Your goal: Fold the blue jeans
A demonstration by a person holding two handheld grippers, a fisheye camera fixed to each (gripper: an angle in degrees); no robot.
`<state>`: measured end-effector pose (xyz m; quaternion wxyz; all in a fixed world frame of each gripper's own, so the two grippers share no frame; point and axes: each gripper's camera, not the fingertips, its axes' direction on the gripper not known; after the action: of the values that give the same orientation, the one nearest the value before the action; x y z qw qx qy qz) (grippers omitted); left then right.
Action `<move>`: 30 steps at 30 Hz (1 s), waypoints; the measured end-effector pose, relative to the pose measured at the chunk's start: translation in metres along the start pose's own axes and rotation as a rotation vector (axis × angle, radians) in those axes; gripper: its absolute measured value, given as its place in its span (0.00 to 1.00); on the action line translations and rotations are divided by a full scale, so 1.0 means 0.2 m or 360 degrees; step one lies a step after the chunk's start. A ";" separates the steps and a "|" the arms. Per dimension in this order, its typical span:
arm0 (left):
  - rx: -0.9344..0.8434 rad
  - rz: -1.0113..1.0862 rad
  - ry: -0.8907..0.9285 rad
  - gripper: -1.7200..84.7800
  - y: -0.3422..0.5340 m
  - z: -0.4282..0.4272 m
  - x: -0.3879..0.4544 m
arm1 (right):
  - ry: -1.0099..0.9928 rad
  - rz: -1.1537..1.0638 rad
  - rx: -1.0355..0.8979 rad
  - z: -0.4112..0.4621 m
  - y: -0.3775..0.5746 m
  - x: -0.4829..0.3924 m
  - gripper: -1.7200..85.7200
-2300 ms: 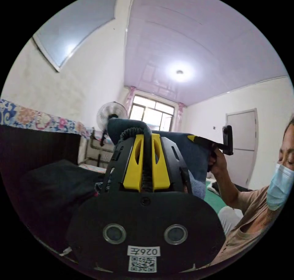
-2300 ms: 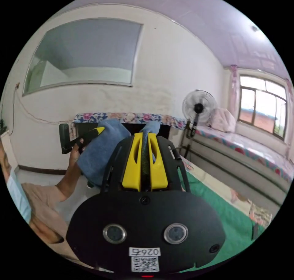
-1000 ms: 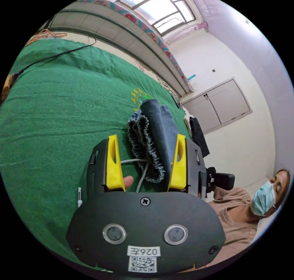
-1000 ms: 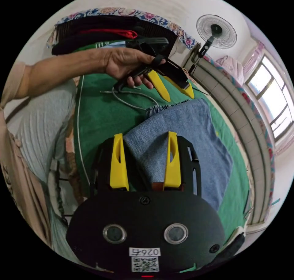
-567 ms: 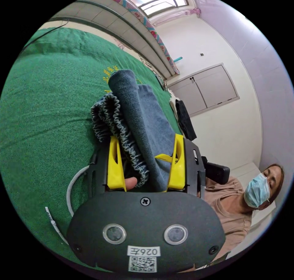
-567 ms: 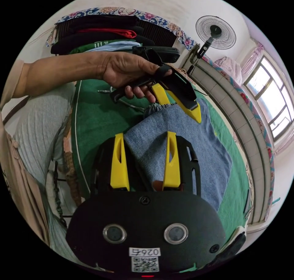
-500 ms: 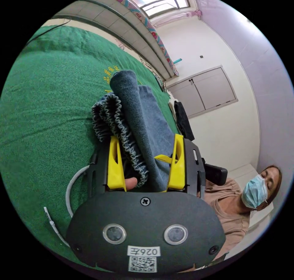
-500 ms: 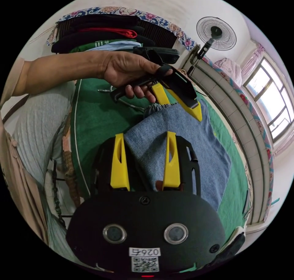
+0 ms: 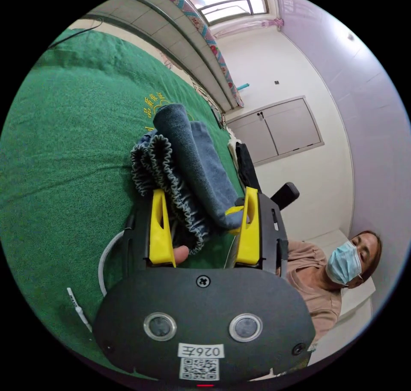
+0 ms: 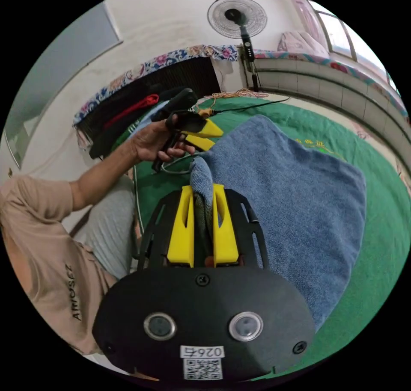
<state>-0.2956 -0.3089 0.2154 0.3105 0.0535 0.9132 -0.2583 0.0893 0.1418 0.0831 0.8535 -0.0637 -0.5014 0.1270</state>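
Note:
The blue jeans (image 10: 291, 194) lie folded on a green cloth (image 10: 376, 220). My right gripper (image 10: 202, 187) is shut on a raised fold at their near edge. A hand holds my left gripper (image 10: 216, 137) just beyond the waistband corner, its yellow fingers apart. In the left gripper view the jeans (image 9: 192, 160) show their gathered elastic waistband between the wide-open jaws of the left gripper (image 9: 204, 192), which do not press it. The right gripper's yellow tip (image 9: 234, 211) pinches the denim by the right jaw.
A stack of folded clothes (image 10: 128, 113) sits at the cloth's far left, below a standing fan (image 10: 237, 16). A white cable (image 9: 105, 258) lies on the green cloth (image 9: 64, 143) near the left gripper. A dark garment (image 9: 246, 168) hangs off the far edge. A masked person (image 9: 342, 267) sits close.
My right gripper has shut on the jeans' near edge and lifted a fold. The left gripper, still open, has drawn back off the denim toward the waistband corner. Both cameras shifted.

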 end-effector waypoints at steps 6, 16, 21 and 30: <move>0.0033 -0.0035 -0.0042 0.28 -0.02 -0.05 -0.02 | -0.0151 0.0274 0.0228 -0.47 -0.08 0.18 0.05; -0.0102 0.0069 -0.0263 0.25 -0.05 0.10 0.00 | -0.0423 0.0635 0.0377 -0.97 -0.20 0.35 0.05; -0.0093 0.0122 -0.0233 0.21 -0.07 0.29 0.01 | -0.0460 0.0655 0.0335 -1.10 -0.30 0.30 0.05; -0.0045 -0.0023 -0.0395 0.14 -0.04 0.30 0.01 | -0.0570 0.0650 0.0278 -1.29 -0.45 0.18 0.05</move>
<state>-0.2677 -0.3453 0.1771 0.4199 0.0100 0.8718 -0.2521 0.3440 0.0697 0.0083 0.7103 -0.0662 -0.6080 0.3484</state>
